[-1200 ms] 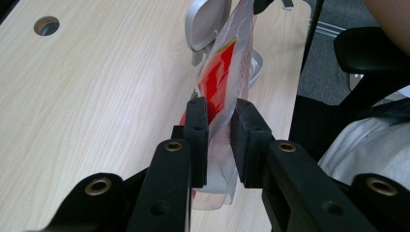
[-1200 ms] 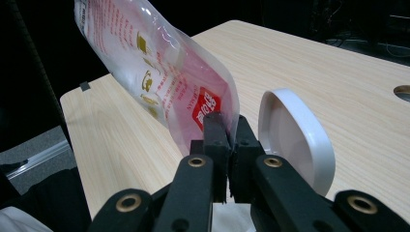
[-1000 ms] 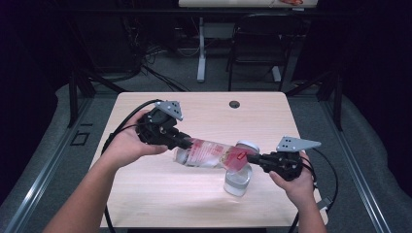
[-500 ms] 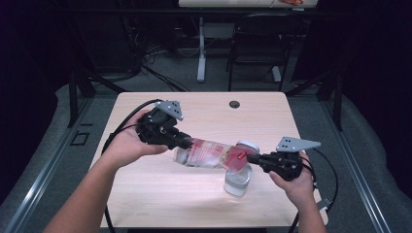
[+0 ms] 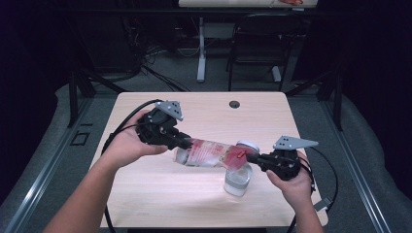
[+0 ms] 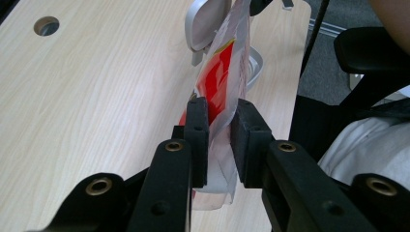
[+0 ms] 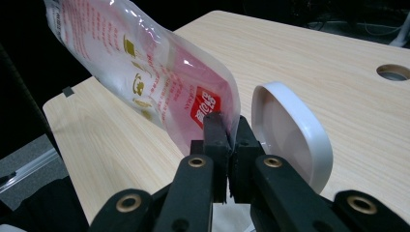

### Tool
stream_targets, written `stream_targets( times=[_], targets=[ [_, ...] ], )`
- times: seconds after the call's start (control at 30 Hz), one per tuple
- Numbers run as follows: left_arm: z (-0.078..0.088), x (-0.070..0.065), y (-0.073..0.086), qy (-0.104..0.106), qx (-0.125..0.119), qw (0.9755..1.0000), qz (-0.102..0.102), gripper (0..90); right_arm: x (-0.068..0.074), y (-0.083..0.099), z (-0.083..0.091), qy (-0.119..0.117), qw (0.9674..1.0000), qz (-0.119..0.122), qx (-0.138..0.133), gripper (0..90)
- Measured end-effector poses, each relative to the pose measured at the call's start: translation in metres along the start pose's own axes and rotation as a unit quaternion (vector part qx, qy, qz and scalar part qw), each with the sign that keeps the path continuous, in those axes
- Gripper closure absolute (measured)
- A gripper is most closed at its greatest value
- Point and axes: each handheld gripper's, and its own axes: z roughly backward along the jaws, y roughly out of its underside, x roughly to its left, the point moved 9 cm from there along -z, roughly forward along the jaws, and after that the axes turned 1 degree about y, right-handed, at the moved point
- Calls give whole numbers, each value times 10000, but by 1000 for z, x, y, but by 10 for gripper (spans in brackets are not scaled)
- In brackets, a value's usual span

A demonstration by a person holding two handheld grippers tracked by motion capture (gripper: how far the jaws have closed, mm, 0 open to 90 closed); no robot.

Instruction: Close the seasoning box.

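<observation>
1. Table [image 5: 145,194] of pale wood is seen beneath everything, a cable hole [image 5: 234,104] near its far edge.
2. Pouch [image 5: 209,152], clear with red print, is stretched lengthwise between both grippers, sloping down toward the right.
3. Container [image 5: 238,180] with hinged white lid [image 5: 248,145] is placed directly under the pouch's right end.
4. Left gripper [image 5: 187,142] and right gripper [image 5: 250,158] are each clamped on an end of the pouch.

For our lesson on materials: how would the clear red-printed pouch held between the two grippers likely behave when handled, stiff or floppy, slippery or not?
Probably floppy: the pouch is thin film that creases where the left gripper pinches it. Likely light, since the right gripper holds its other end by an edge. Its glossy surface suggests it could slip from a loose grip.
</observation>
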Motion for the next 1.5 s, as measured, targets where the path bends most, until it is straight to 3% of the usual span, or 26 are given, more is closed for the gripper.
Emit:
stream_targets(
  times=[0.37,0.77,1.5],
  targets=[
    [0,0,-1,18,-24,10000,5,787,1,-1,0,122,9997,-192,53,892],
    [0,-3,-5,59,-6,10000,-43,790,0,-1,4,278,9993,-194,175,893],
    [3,-5,-8,-13,-13,10000,-75,789,4,-3,7,294,9994,-110,151,893]
  ],
)
